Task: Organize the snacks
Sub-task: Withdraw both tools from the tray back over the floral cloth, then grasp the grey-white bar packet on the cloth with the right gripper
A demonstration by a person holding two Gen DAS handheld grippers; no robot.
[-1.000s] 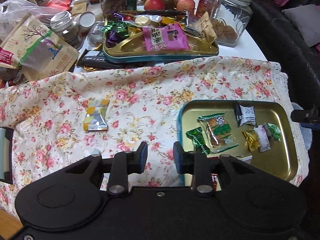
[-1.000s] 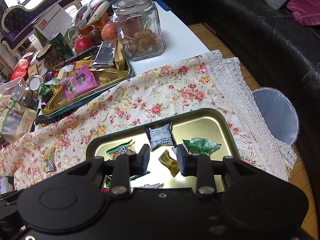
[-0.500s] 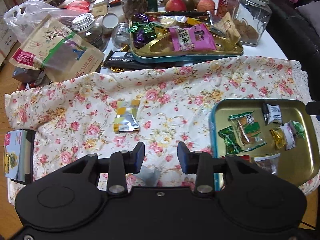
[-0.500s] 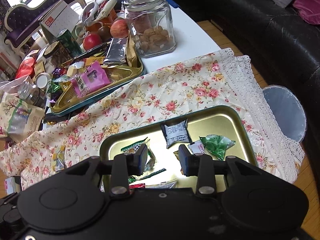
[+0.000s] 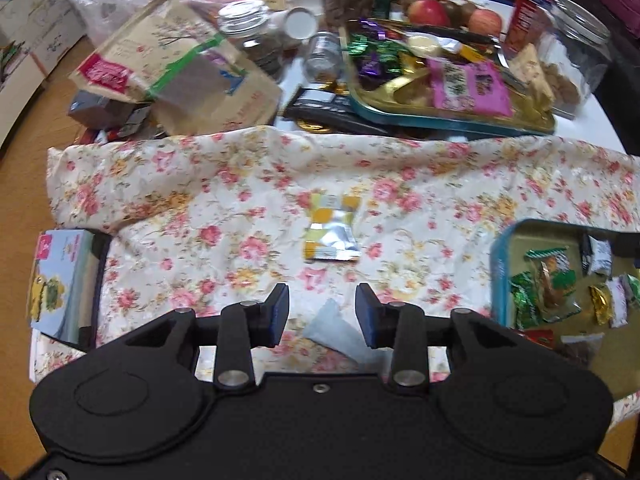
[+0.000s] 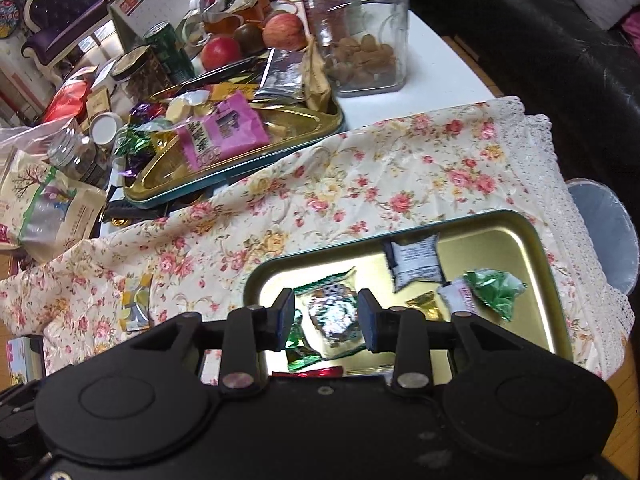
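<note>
My left gripper [image 5: 322,314] stands released, empty, above bare floral cloth [image 5: 200,208]; the yellow-silver snack packet [image 5: 330,232] lies flat just ahead. My right gripper [image 6: 326,320], jaws parted and gripping nothing, hovers over the gold tray [image 6: 532,240] near the cloth's lace edge.

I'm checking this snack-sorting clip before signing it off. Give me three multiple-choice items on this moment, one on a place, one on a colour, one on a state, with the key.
1. Where does the yellow and silver packet lie?
A. on the floral cloth
B. in the near gold tray
C. in the glass jar

2. What colour is the big flat packet in the far tray?
A. blue
B. pink
C. white

3. How do the left tongs stand?
A. shut on a packet
B. open, holding nothing
C. shut, holding nothing

Key: 1 A, it lies alone on the cloth, left of the near gold tray. 2 B, its wrapper is bright pink. 3 B, a clear gap shows between the pads, with only cloth below.
</note>
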